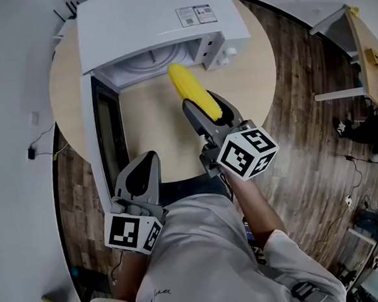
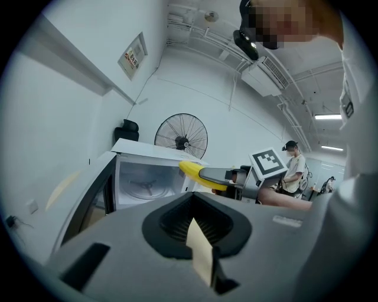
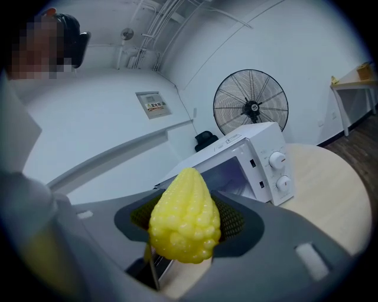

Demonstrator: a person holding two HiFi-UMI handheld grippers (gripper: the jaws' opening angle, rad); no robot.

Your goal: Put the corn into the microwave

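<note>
**Right tongs** [image 1: 206, 110]: closed on the corn [image 1: 194, 91]. The right gripper view shows the jaws spread wide around the cob, with a pad pressing on each flank. The thick end is seated between the jaws and the tapered end projects forward beyond them.

**Corn:** held in the air above the worktop [image 1: 251, 70]. Its tip points at the open front of the microwave [image 1: 152, 19] and sits close to the cavity mouth. The cob itself is outside the cavity. The microwave door [image 1: 106, 134] is swung fully open on the left.

**Right arm:** the forearm reaches forward from the body. The tongs are tilted slightly downward and aimed at the opening, and the marker cube [image 1: 248, 152] faces up.

**Left tongs** [image 1: 149, 162]: jaws together at the tips and holding nothing. The left gripper view shows only the bare ribbed pad in the hollow between them.

**Left hand:** drawn back close to the body at the near edge of the worktop, just beside the open door. The tongs point roughly toward the microwave and touch nothing.
</note>
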